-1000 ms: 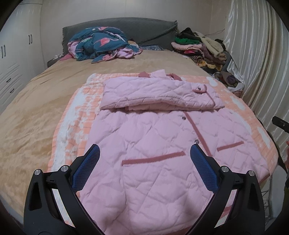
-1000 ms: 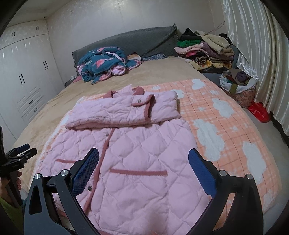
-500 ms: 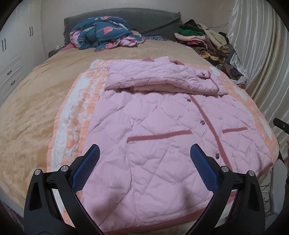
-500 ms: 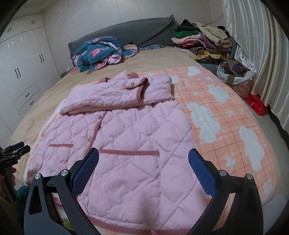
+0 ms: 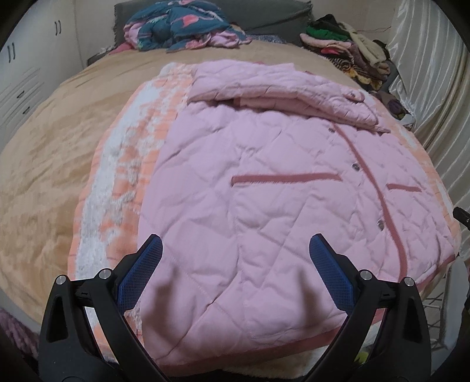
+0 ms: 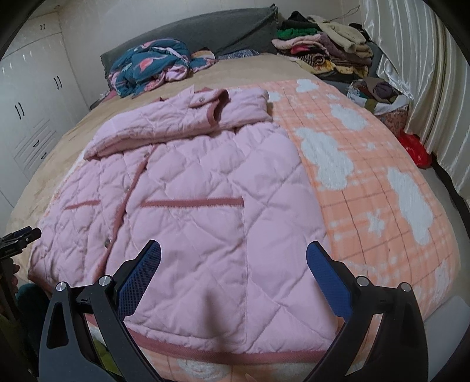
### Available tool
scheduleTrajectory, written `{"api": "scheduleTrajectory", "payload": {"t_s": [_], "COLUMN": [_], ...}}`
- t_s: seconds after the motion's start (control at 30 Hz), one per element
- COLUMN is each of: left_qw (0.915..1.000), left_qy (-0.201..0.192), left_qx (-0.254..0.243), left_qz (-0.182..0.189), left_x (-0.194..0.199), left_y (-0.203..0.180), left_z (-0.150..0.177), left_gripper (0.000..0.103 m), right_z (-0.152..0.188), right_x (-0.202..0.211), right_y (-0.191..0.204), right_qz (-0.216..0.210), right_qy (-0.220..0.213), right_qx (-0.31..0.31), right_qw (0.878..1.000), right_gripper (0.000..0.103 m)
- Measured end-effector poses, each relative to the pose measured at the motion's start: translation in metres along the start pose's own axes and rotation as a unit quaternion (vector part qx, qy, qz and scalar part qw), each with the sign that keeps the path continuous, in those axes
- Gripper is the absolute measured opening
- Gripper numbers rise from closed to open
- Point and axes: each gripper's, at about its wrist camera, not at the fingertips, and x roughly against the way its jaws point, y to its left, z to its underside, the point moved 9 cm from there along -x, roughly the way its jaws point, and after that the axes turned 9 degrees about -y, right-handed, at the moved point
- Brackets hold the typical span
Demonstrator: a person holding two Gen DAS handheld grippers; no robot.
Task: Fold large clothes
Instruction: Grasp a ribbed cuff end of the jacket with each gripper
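Observation:
A pink quilted coat [image 5: 264, 182] lies front up on the bed, sleeves folded across its chest at the far end. It also shows in the right wrist view [image 6: 191, 205]. My left gripper [image 5: 235, 249] is open and empty, low over the coat's left side near the hem. My right gripper [image 6: 233, 249] is open and empty, low over the coat's right side near the hem. The left gripper's tip [image 6: 20, 235] shows at the left edge of the right wrist view.
An orange plaid blanket with white clouds [image 6: 367, 164] lies under the coat on a tan bedspread [image 5: 53, 152]. A blue patterned garment heap [image 5: 182, 25] sits by the grey headboard. Stacked clothes [image 6: 320, 50], a bag [image 6: 379, 97] and curtains are at right; wardrobes at left.
Both grippers have dropped lower and closer to the coat's hem. The coat now fills more of each view. Nothing on the bed has moved.

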Motion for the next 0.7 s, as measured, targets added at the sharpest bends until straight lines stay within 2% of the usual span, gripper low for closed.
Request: {"api": "scheduleTrajectory", "payload": {"t_s": [0.43, 0.7], "left_qw": [0.9961, 0.9870], "left_qy": [0.060, 0.117], "left_qx": [0.063, 0.102], "left_qz": [-0.013, 0.043], "left_x": [-0.012, -0.018], "left_y": [0.044, 0.039], "left_z": [0.033, 0.057], "left_gripper": [0.094, 0.094], "right_z": [0.028, 0.050], "right_x": [-0.003, -0.005], "right_y": [-0.022, -0.044], "right_qz": [0.000, 0.007], "right_qy": [0.030, 0.054], "right_qx": [-0.011, -0.025], "right_qw": [0.999, 0.998], "right_gripper": [0.099, 0.099]}}
